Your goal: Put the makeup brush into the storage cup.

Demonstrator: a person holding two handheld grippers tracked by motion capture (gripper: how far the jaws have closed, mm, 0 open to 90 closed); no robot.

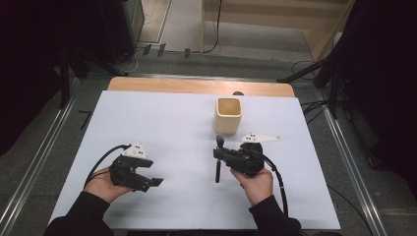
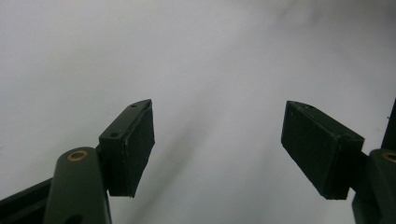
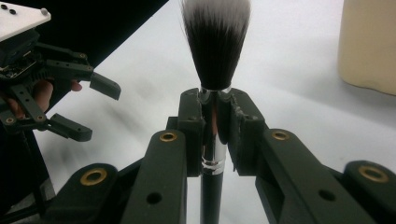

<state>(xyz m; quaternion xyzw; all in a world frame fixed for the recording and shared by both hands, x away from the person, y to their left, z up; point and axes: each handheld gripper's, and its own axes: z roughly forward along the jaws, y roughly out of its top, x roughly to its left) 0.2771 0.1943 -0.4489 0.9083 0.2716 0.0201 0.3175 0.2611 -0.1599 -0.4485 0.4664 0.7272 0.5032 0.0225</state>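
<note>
**Me:** White sheeting covers the table (image 1: 162, 123), with dark floor and cables around it. From the high view, my right tool (image 1: 223, 155) is clenched on a makeup brush (image 1: 218, 160), which hangs just above the table, bristles toward the cream cup (image 1: 228, 115). My left tool (image 1: 152, 182) sits near the front left, well apart from both.

**Helper:** Anything in the cup?

**Me:** What I can see of the inside looks empty, though the bottom is hidden from here.

**Helper:** And the left gripper view?

**Me:** My left tool (image 2: 217, 149) is released, jaws wide, nothing between them, only bare table (image 2: 196, 56) beyond.

**Helper:** The right one?

**Me:** In the right gripper view my right tool (image 3: 217, 135) grips the brush (image 3: 215, 51) on its shiny metal collar, just below the bristles. The cup (image 3: 369, 46) stands at the upper right, and my left tool (image 3: 86, 109) is open, off to the left.

**Helper:** What might go wrong?

**Me:** I'd judge that smooth collar could slide in the pads, letting the brush tilt or drop. If I bring it in low, the handle could catch the cup's rim and tip the cup over.
</note>
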